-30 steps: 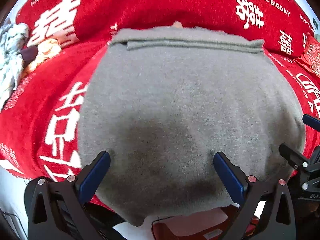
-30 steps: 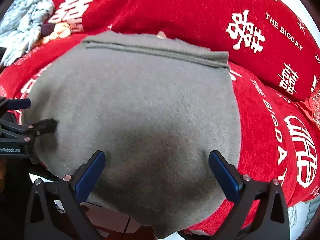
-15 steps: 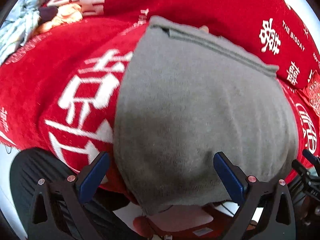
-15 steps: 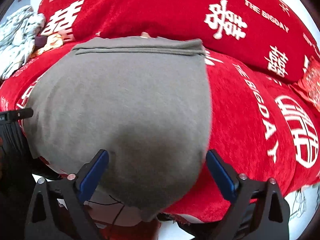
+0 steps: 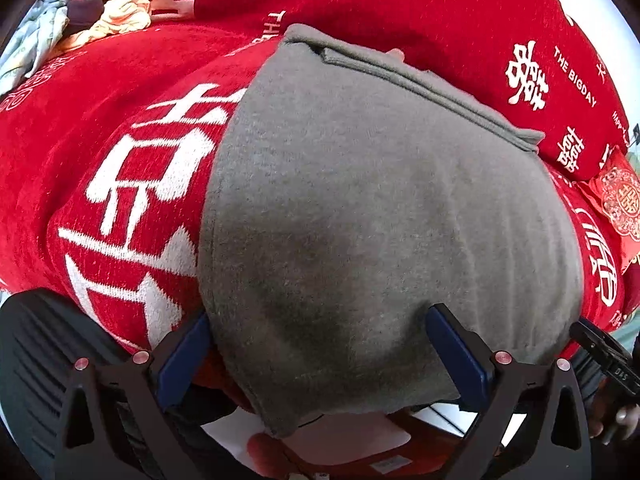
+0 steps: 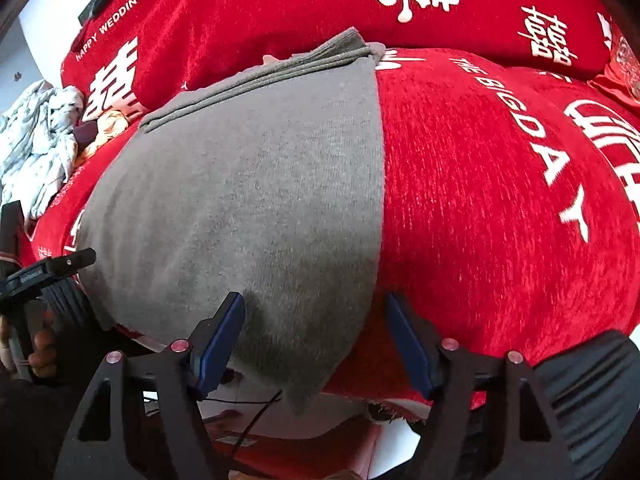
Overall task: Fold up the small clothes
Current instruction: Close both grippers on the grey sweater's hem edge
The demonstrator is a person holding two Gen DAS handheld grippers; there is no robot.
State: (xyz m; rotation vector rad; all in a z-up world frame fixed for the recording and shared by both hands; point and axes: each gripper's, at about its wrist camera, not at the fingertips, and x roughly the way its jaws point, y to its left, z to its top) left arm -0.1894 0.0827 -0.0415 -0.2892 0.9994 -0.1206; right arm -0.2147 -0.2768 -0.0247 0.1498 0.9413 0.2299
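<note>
A grey folded garment [image 5: 380, 216] lies flat on the red cloth, its folded layers at the far end; it also shows in the right wrist view [image 6: 256, 216]. My left gripper [image 5: 320, 356] is open, its jaws straddling the garment's near left corner, which hangs over the edge. My right gripper [image 6: 316, 340] is open but narrower, its jaws on either side of the garment's near right corner. Neither gripper holds the cloth.
The red cloth [image 5: 120, 120] with white lettering covers the surface and a raised back cushion [image 6: 320, 0]. A heap of pale and orange clothes [image 5: 80, 28] lies at the far left, also in the right wrist view [image 6: 40, 148]. A red patterned packet [image 5: 620, 196] lies far right.
Both grippers moved outward to the garment's near corners, left one leftward, right one rightward. The right gripper's jaws have closed partway. The garment has not moved.
</note>
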